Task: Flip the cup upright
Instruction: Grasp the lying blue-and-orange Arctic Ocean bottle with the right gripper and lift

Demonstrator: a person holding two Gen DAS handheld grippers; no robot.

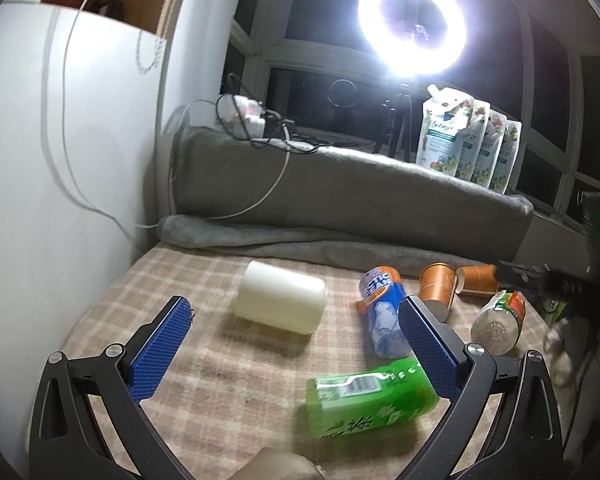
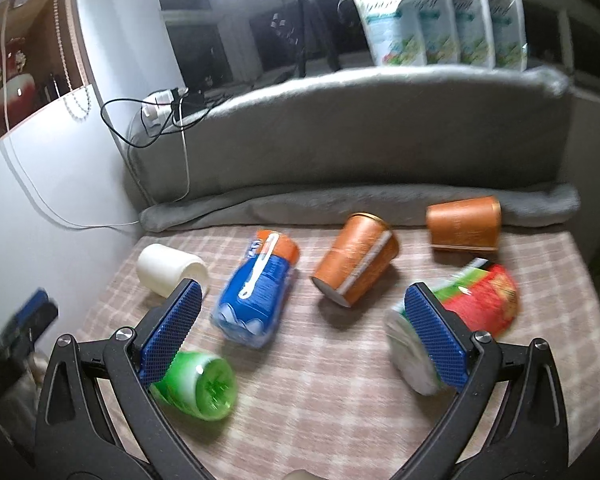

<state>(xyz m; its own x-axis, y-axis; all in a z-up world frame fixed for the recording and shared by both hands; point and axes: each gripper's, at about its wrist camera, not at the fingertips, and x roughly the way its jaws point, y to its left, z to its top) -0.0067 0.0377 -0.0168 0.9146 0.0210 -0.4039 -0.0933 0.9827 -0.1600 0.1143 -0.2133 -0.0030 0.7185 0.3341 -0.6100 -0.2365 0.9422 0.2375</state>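
Observation:
Several cups lie on their sides on a checked cloth point(image 2: 340, 380). A white cup point(image 1: 280, 302) point(image 2: 168, 274) lies at the far left. A blue and orange cup point(image 1: 382, 312) point(image 2: 256, 284), a green cup point(image 1: 372, 396) point(image 2: 200, 384), two orange cups point(image 2: 356, 264) point(image 2: 464, 222) and a red and green cup point(image 2: 476, 304) point(image 1: 500, 320) lie around it. My left gripper point(image 1: 296, 344) is open and empty above the cloth, facing the white cup. My right gripper point(image 2: 300, 332) is open and empty above the middle of the cloth.
A folded grey blanket point(image 1: 340, 192) point(image 2: 360, 140) walls off the back of the cloth. A white wall point(image 1: 60, 160) stands on the left. Cables and a charger point(image 1: 248, 116), a ring light point(image 1: 412, 20) and refill pouches point(image 1: 468, 140) stand on the sill behind.

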